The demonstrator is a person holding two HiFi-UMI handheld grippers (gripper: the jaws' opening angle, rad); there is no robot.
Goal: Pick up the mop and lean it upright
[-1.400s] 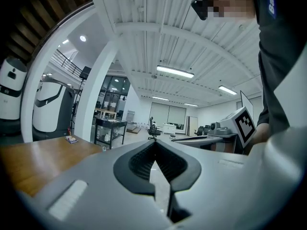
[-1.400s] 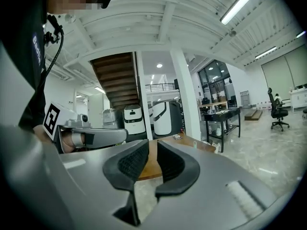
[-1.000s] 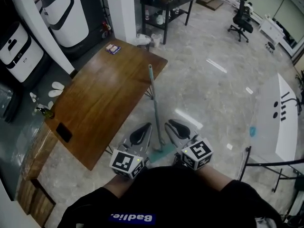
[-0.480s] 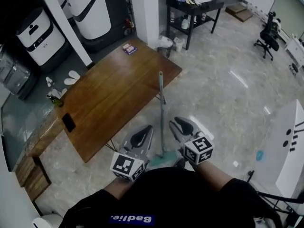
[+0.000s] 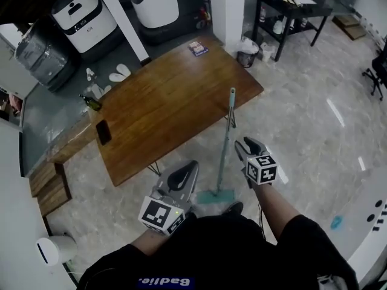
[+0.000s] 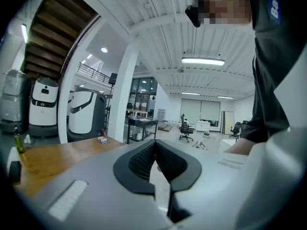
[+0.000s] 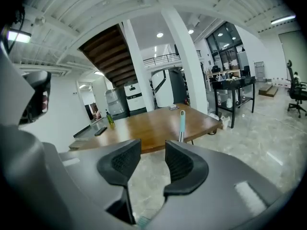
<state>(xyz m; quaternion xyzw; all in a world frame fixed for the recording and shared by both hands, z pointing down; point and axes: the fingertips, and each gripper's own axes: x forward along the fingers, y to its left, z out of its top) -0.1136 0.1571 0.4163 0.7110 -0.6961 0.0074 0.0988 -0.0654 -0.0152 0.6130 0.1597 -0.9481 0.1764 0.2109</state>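
Wooden table point(image 5: 163, 110) first; seemingly leaning on its near edge, mop point(image 5: 225, 144), long axis near upright, head down on the floor. Just right of the handle, and nearer: right tongs point(image 5: 248, 145), apart, just been opening, nothing between. Left tongs point(image 5: 188, 169) together, empty.

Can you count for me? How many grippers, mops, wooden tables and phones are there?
grippers: 2, the left gripper and the right gripper
mop: 1
wooden table: 1
phone: 1
Total: 5
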